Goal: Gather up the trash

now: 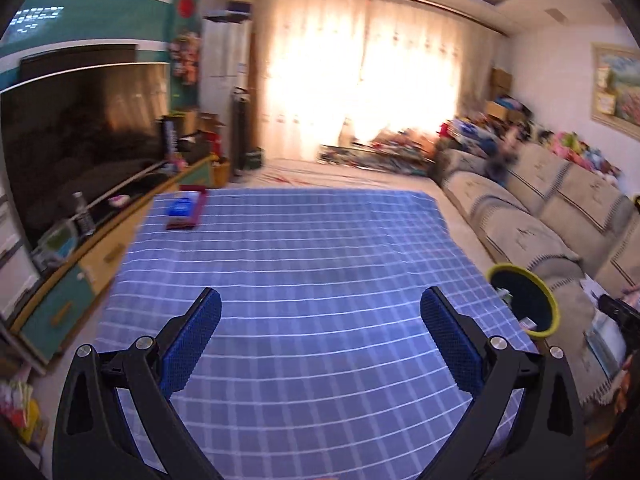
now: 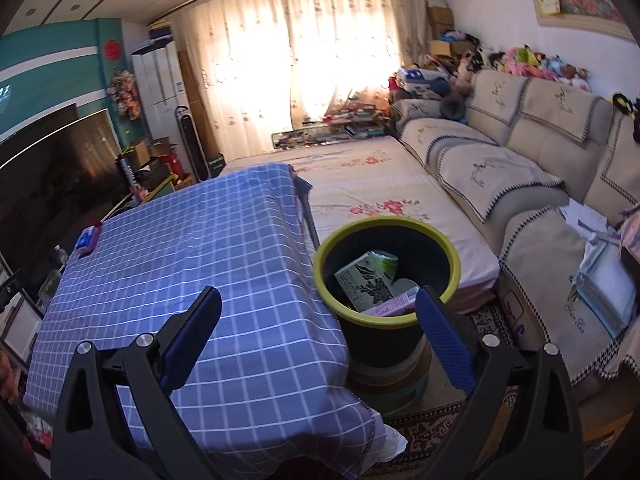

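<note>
Hovering wide open and empty over the checked tabletop point(image 1: 304, 248): left hand-held gripper point(image 1: 321, 312), right hand-held gripper point(image 2: 318, 312). Sitting just ahead of the right one, bin point(image 2: 348, 240) holding trash point(image 2: 366, 282).

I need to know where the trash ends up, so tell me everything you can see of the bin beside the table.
The bin is a round, black, plastic-looking bucket with a yellow-green rim, standing upright and open with no lid. It sits on a low round base on the floor, close against the hanging edge of the blue checked tablecloth, between the table and the sofa. Inside lie a pale green printed carton, a green can and a pink-and-white box. Neither gripper touches it.
</note>
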Motion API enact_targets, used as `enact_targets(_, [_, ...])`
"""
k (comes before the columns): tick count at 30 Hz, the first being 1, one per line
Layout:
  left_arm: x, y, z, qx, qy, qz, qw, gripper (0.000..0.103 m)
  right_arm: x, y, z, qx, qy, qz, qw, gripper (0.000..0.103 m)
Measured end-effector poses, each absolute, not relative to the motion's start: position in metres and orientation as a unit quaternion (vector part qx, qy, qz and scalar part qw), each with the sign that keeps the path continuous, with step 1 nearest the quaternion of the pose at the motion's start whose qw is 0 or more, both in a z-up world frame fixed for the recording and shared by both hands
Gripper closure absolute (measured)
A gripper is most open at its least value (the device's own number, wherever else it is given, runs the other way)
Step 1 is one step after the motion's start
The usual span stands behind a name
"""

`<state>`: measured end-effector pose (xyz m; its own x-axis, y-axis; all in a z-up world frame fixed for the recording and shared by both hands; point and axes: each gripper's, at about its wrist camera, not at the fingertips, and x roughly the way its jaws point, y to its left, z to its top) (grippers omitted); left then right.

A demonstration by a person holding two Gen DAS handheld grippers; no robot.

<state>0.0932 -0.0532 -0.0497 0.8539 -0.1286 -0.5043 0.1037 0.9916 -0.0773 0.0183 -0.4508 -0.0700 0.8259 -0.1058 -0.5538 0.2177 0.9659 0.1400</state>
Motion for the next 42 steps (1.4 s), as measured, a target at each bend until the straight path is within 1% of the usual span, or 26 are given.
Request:
enact_targets(6, [0.050, -0.010, -0.033, -0.037, 0.240, -0.014, 0.970, 0.005, -0.008, -0.428, -0.037, 0.068, 0.240, -0.085, 0.965, 0.008])
enact_targets(14, [0.012, -0.016, -0.025, -0.025, 0.232, -0.033, 0.972, 0.005, -0.034, -0.418, -0.022, 0.043, 0.210, -0.084, 0.973, 0.008])
enact_targets(20, [-0.006, -0.025, -0.026, -0.018, 0.226, -0.043, 0.973, 0.005, -0.038, -0.407, -0.021, 0.027, 0.210, -0.066, 0.975, 0.007])
enact_targets(31, [-0.008, -0.011, -0.024, -0.034, 0.228, -0.026, 0.973, 0.005, -0.031, -0.401, -0.025, 0.031, 0.216, -0.049, 0.975, 0.007])
enact_targets(42, [-0.009, -0.019, -0.018, -0.030, 0.221, -0.031, 0.974, 0.005, -0.031, -0.402, -0.025, 0.035, 0.214, -0.045, 0.975, 0.007])
